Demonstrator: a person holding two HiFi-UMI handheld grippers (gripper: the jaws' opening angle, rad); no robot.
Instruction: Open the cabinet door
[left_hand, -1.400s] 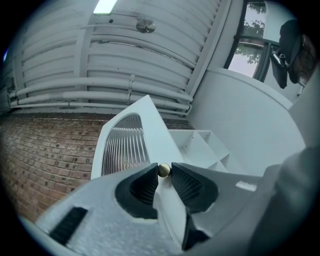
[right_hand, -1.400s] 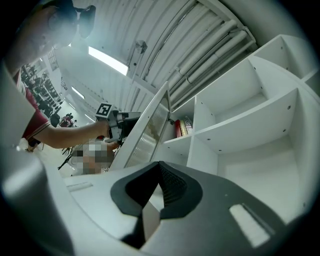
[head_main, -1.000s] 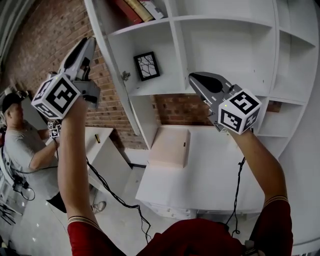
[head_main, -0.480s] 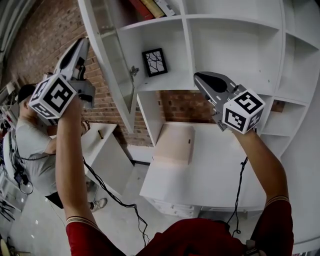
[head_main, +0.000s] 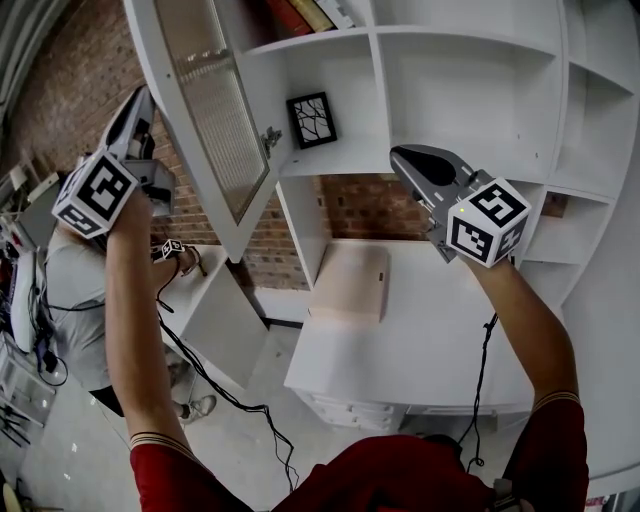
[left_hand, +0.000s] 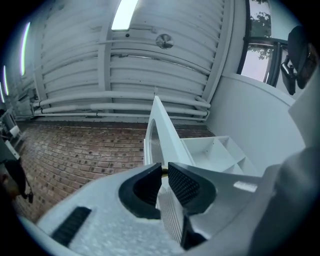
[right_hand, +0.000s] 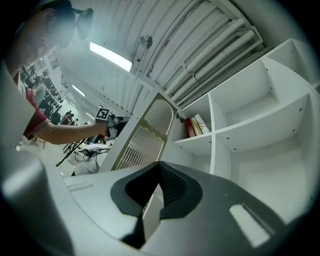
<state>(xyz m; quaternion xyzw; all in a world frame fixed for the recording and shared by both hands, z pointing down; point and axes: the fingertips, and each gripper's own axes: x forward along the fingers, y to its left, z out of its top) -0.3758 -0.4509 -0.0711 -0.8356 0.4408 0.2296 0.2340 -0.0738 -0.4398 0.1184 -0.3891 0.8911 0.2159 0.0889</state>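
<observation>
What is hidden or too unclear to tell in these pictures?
- Books: head view, cut off by the top edge; titles unreadable.
- Framed picture: head view, too small to tell its drawing.
- Left gripper: its fingers have just been closing on the cabinet door; in the left gripper view they mostly cover the yellowish part between them.
- Other person: head view, partly behind the left arm.

White cabinet door (head_main: 212, 115), seemingly ribbed glass panel, swung open

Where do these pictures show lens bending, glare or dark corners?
Head view: the wide lens bows the white shelves and the cabinet door; the light is even. Left gripper view: the ceiling lamp is blown out and the corners are black. Right gripper view: a light strip glares and the corners are dark.
</observation>
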